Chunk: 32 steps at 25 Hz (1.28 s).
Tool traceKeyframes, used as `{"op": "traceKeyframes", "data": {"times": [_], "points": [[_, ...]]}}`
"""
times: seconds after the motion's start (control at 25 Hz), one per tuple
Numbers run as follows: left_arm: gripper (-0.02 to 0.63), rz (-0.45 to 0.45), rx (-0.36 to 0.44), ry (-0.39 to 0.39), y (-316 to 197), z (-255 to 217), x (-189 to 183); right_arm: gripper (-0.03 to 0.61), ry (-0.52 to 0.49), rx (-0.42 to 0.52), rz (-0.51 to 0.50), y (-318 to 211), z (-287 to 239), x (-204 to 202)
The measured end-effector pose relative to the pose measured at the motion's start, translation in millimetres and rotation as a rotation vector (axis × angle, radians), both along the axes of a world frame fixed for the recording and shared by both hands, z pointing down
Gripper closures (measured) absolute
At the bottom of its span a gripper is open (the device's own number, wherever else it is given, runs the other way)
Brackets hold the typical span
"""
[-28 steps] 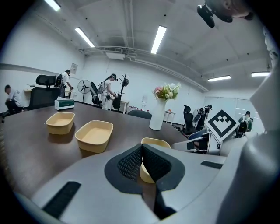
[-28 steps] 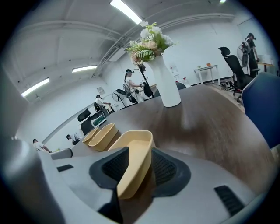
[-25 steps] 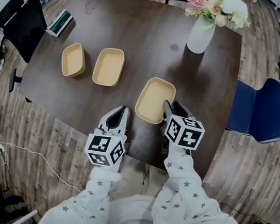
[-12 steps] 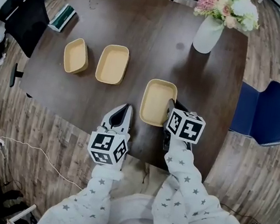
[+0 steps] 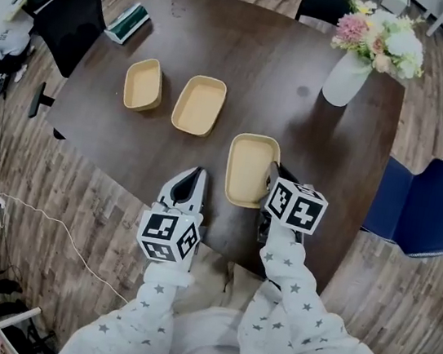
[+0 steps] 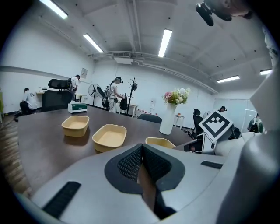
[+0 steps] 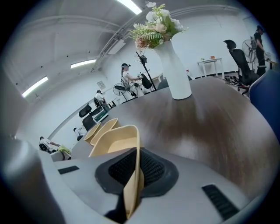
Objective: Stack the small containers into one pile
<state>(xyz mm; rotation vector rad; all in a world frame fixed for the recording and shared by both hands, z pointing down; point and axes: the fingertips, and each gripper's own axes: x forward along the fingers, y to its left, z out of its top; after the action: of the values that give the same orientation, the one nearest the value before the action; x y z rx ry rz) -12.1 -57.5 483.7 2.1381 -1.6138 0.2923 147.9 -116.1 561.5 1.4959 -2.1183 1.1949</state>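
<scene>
Containers, tan, shallow, three, none stacked: the nearest container (image 5: 248, 164) is caught by its right wall in the right gripper (image 5: 271, 170), whose jaws have just been closing and now clamp that wall between the pads, close to the near edge of the dark wooden table (image 5: 263, 63). Left gripper (image 5: 197, 173), jaws together on nothing, hovers just left of it. Farther left lie the middle container (image 5: 198, 104) and, beside it but apart, the far-left container (image 5: 144, 84); a white vase (image 5: 344, 76) of flowers stands far right, a blue chair (image 5: 423, 206) off the table's right side.
</scene>
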Motion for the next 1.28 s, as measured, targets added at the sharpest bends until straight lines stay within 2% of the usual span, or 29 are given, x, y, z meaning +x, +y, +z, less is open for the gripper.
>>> {"op": "traceKeyframes", "data": {"times": [0.2,0.56,0.72,1.0,1.28], "points": [[0.589,-0.060,0.034,-0.009,6.4,-14.1,-12.7,0.541,-0.073,0.035,-0.021,-6.4,-15.6,-17.6],[0.589,-0.131,0.071,-0.020,12.2,-27.8,-37.4,0.541,-0.143,0.077,-0.054,-24.3,-31.7,-49.1],[0.589,-0.152,0.075,-0.011,12.1,-29.4,-51.7,0.541,-0.133,0.088,-0.052,-26.6,-35.7,-61.6],[0.589,-0.130,0.062,0.008,-1.8,-21.5,-78.9,0.541,-0.129,0.107,-0.014,-39.6,-39.6,-83.7],[0.589,-0.051,0.045,0.021,-21.7,-18.3,-103.9,0.541,-0.148,0.122,0.074,-55.9,-48.7,-103.9]]}}
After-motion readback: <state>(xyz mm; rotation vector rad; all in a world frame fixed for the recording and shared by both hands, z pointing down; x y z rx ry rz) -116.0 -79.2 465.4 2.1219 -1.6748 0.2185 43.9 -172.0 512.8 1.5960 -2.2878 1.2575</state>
